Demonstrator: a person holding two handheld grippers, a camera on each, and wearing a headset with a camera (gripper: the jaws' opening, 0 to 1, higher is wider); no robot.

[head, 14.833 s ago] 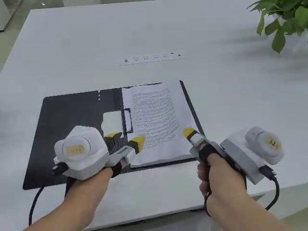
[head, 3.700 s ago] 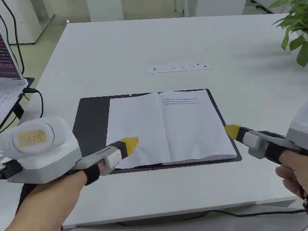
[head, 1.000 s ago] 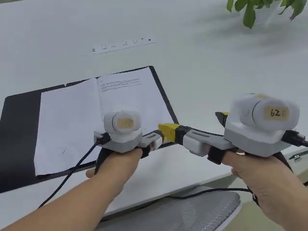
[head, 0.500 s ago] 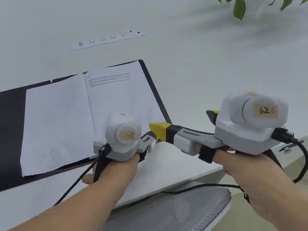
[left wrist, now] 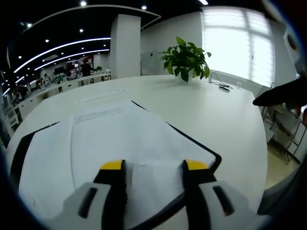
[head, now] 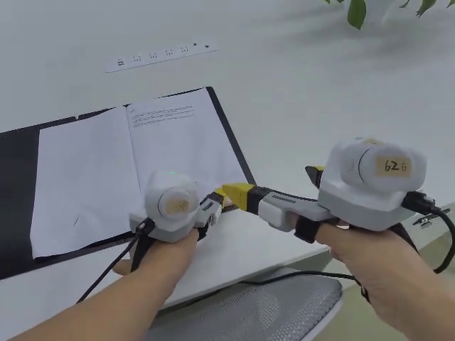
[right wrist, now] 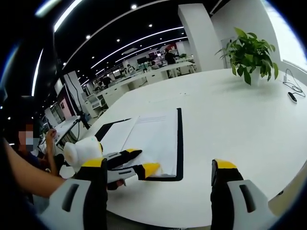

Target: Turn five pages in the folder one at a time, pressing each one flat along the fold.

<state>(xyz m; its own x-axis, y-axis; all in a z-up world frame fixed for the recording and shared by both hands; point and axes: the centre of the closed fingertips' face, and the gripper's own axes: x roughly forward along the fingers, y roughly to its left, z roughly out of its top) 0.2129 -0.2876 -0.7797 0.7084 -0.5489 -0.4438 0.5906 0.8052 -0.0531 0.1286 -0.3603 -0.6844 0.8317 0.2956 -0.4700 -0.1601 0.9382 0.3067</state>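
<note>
The open black folder (head: 92, 177) lies on the white table (head: 320, 92), a flush socket strip (head: 160, 55) behind it at twelve o'clock, a leafy green plant (head: 359, 11) at two.

Both handhelds look the same tbh: chunky white plastic housing w/ a rounded dome on top, grey jaws ending in yellow tips, black on the inner faces. Left gripper (left wrist: 154, 165) has a small yellowish left sticker (head: 173, 206), can't read it. Right gripper (right wrist: 162, 165) has a right sticker (head: 394, 166) reading 62-something. Dark oval slot near each jaw base. Thin black left cable (head: 112, 268) and right cable (head: 441, 213) trail off the backs. Black strap (head: 306, 229) runs across the right hand (head: 362, 249).
</note>
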